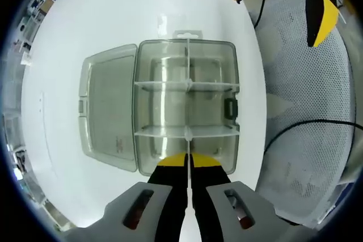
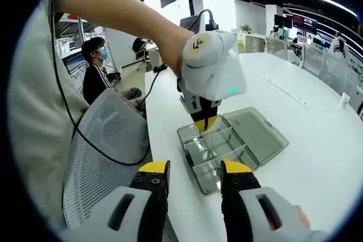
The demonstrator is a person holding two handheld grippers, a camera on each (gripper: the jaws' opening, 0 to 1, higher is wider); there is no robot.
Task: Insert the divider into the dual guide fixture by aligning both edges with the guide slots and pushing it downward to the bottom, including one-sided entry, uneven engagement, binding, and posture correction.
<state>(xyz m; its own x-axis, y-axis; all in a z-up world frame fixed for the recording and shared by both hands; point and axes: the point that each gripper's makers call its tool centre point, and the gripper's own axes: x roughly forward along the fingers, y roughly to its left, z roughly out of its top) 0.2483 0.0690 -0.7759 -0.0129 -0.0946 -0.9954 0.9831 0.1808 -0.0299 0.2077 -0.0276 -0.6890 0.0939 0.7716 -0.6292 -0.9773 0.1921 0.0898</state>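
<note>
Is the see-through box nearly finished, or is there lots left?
The two cross dividers already sit in the clear plastic box. The left tongs, shut, pinch the long middle divider at its near end. How deep it sits is hard to tell. The right tongs wait open.

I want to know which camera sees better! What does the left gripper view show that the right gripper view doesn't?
Left gripper view: a look straight down into the clear plastic compartment box, where thin clear walls cross and the left gripper has its jaws shut on the long clear middle divider.

Right gripper view: that gripper's white body seen from outside, the person's arm holding it, and a seated person behind.

Both: the box, its open clear lid, the white table, the grey mesh chair and the open right gripper.
</note>
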